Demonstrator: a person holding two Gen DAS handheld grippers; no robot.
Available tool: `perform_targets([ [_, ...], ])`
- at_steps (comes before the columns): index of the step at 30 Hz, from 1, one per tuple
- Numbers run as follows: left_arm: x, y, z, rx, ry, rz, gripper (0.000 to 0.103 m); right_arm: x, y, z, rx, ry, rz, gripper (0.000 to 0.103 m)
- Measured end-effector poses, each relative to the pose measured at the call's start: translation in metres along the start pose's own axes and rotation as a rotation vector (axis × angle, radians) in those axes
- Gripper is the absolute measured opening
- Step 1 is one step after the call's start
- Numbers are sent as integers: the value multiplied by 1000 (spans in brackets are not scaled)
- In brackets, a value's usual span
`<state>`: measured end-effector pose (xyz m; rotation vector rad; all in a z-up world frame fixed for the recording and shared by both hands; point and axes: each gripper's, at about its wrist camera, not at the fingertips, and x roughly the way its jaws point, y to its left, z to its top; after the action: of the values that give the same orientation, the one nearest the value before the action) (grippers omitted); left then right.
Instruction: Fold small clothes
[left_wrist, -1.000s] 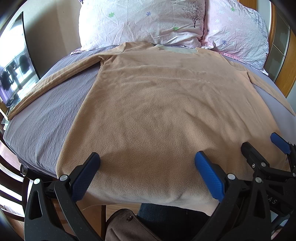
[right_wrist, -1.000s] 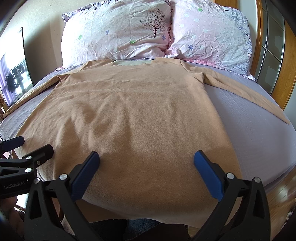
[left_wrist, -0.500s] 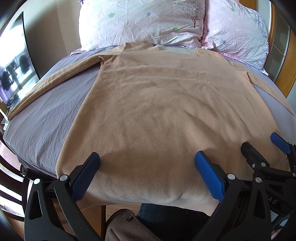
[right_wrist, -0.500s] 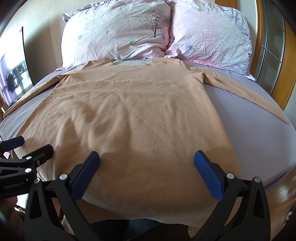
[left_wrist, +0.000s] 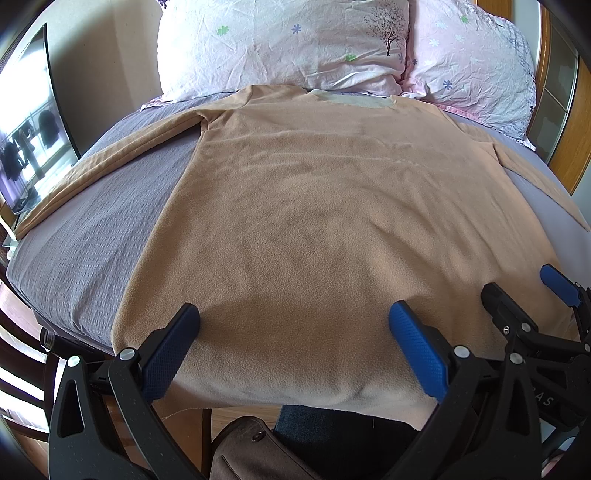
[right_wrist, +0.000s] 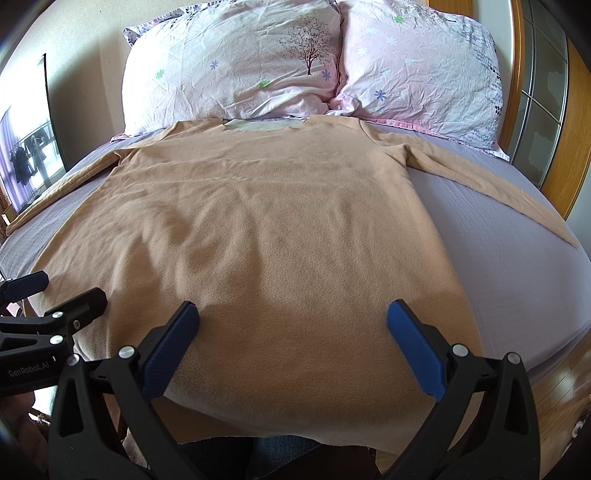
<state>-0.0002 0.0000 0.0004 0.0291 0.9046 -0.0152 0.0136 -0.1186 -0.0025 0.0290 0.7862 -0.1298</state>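
On the bed the tan shirt lies flat, unfolded; both the left gripper and right gripper hover wide-fingered, empty, so the next move is probably gripping the hem

You see a tan fleece shirt with a pale cream neckline, lying on a grey-lilac textured bedsheet. Behind it, pale pink pillows carry small blue and green flowers and a dark tree print. Each black claw has blue pads.

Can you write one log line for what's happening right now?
shirt: flat on bed, unfolded | left gripper: open, at hem | right gripper: open, at hem
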Motion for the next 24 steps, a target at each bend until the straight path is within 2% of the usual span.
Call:
perform_targets([
  [13, 0, 0, 0, 4, 0, 0, 102, -2, 4, -1, -3, -13, 2, 101],
  [15, 1, 0, 1, 10, -1, 0, 102, -4, 5, -1, -14, -33, 16, 101],
  [18, 1, 0, 0, 18, -17, -4, 102, -4, -3, 0, -43, -71, 84, 101],
  [21, -3, -1, -3, 34, -55, -14, 102, -17, -49, 19, 94, -113, 85, 101],
  [23, -2, 3, 1, 38, -61, -46, 102, -31, -107, 38, 267, -156, 81, 101],
  [24, -1, 8, 5, 25, -66, -80, 102, -38, -148, 50, 390, -172, 74, 101],
])
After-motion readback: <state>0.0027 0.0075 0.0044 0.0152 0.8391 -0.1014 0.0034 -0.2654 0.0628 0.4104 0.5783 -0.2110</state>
